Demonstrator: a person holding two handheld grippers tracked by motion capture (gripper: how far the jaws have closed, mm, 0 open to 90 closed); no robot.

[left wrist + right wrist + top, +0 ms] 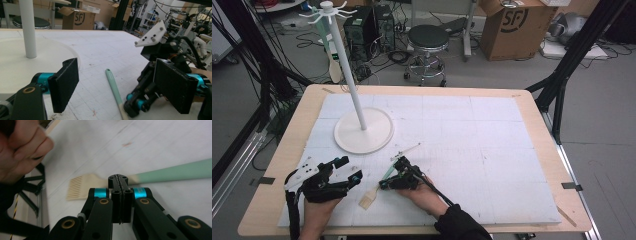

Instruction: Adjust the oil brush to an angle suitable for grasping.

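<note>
high view: the white foam board (472, 130) covers most of the wooden table (539, 107); on its left stands the tall white rack (346, 75), a post on a round base with hooks at the top; the left gripper (348, 170) rests near the front edge, jaws spread wide and holding nothing; just beside it the right gripper (384, 185) has its jaws pressed together; the right gripper view shows them squeezed flat with the brush (379, 186) lying just beyond their tips, at the join of its mint handle and cream bristle head, so whether they pinch it i cannot tell; the brush lies flat on the board between the two grippers; to do this step well, i judge the grip should sit on the handle near the head, firm and square, so the brush does not swivel when lifted; the rack base is near on the left, and the other gripper crowds the brush; a thin white stick (406, 149) lies just beyond.
</note>
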